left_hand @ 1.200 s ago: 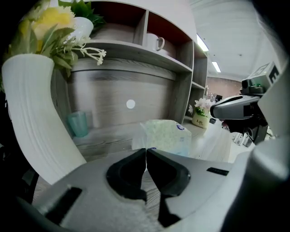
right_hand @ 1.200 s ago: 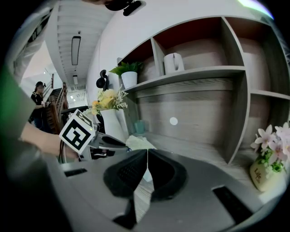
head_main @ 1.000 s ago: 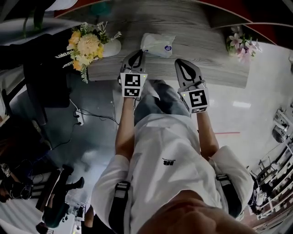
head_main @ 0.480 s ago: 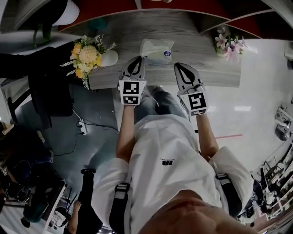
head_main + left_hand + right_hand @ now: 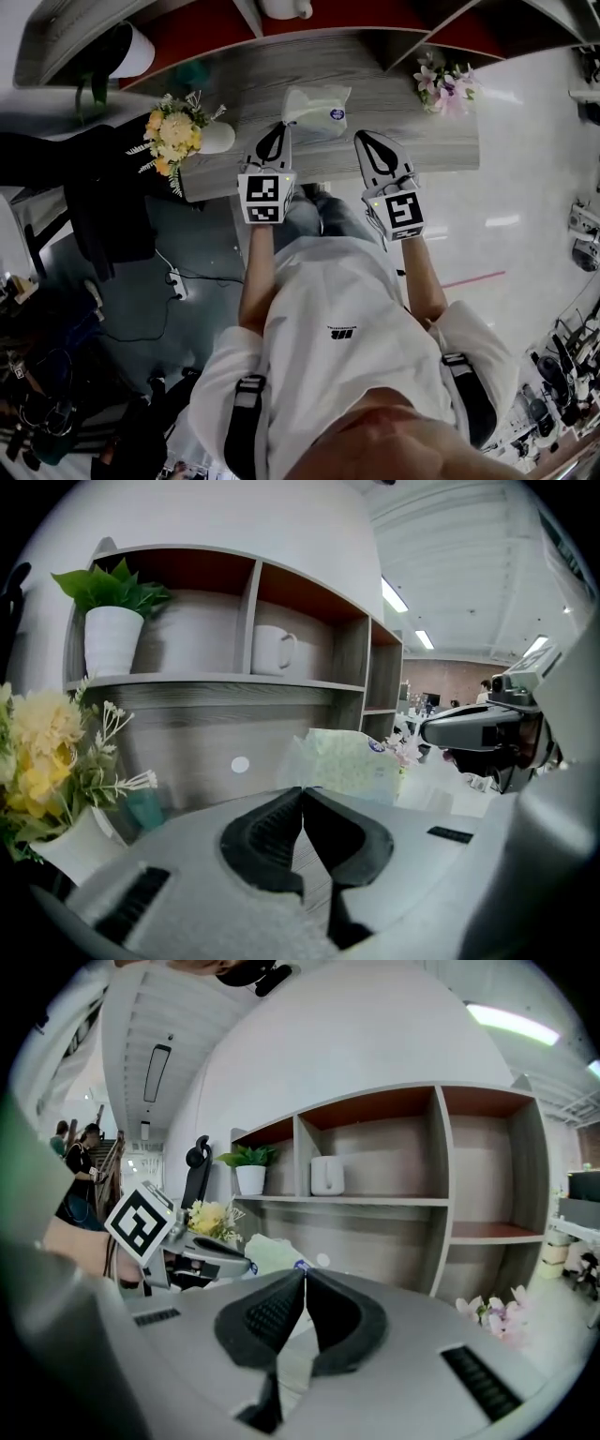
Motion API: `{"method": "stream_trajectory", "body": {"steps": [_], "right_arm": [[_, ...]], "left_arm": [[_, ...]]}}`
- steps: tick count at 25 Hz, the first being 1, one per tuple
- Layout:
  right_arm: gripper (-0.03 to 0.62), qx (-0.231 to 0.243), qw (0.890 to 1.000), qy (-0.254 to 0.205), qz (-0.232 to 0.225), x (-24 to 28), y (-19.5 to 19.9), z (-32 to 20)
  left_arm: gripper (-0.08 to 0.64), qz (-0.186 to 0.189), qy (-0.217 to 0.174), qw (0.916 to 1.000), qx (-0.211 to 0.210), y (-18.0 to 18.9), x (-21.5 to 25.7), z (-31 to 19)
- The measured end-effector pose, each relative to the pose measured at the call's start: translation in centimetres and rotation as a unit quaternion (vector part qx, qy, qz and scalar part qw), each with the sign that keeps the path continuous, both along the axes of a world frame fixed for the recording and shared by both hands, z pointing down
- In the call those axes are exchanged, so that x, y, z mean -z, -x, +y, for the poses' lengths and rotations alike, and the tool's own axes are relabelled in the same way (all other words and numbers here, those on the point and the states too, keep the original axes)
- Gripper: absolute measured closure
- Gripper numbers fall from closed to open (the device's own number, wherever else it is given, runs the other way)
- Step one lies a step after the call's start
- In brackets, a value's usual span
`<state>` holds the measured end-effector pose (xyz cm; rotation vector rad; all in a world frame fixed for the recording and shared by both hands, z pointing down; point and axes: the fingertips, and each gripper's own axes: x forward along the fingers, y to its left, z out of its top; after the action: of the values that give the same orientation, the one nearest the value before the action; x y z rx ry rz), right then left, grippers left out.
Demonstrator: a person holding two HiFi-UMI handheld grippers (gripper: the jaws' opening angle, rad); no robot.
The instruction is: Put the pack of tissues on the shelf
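While I hold both grippers over the grey wood counter [image 5: 394, 66], the pack of tissues [image 5: 317, 105] lies on it ahead of me, between the two tips and nearer my left gripper [image 5: 280, 127]. From the head view I cannot tell whether that tip touches the pack's near corner.

My left gripper's own view settles its state: the dark jaws are pressed together tip to tip with nothing between them, and the pack sits just beyond them, a little to the right. My right gripper [image 5: 305, 1273] is clenched the same way, empty, with the pack off to the left of its tips.

Only the gripper views look into the shelf [image 5: 234, 679] above the counter, which the head view shows merely from the top. A potted plant [image 5: 111, 621] stands in its left compartment and a white mug [image 5: 274, 649] in the next one.

Yellow flowers [image 5: 173, 136] in a white vase [image 5: 217, 138] stand left of the pack, and pink flowers [image 5: 441, 82] lie well to its right.
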<state>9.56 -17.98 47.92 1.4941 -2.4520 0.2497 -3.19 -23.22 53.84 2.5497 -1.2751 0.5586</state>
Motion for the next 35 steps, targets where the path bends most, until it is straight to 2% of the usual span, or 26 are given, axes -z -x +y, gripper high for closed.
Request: {"method": "stream_trajectory", "body": {"steps": [7,13,21,35], "right_arm": [[0.565,-0.019,1.0,-0.022,0.008,2.3,-1.3,0.6],[0.565,-0.029,0.999,-0.035,0.014,3.7,-1.5,1.2],[0.565,-0.051,0.997,-0.051,0.019,5.5,-2.2,1.4],[0.565,-0.082,0.991,-0.103,0.029,10.4,-4.1,0.1]], "left_arm": [[0.528,0.0,-0.027,0.9994,-0.019,-1.5,2.9,-0.3],[0.528,0.014,-0.046,0.9982,-0.037,-3.0,5.6,-0.8],[0.528,0.031,-0.064,0.9952,-0.068,-5.1,8.8,-1.2],[0.528,0.059,-0.085,0.9905,-0.091,-8.2,13.8,-3.3]]}}
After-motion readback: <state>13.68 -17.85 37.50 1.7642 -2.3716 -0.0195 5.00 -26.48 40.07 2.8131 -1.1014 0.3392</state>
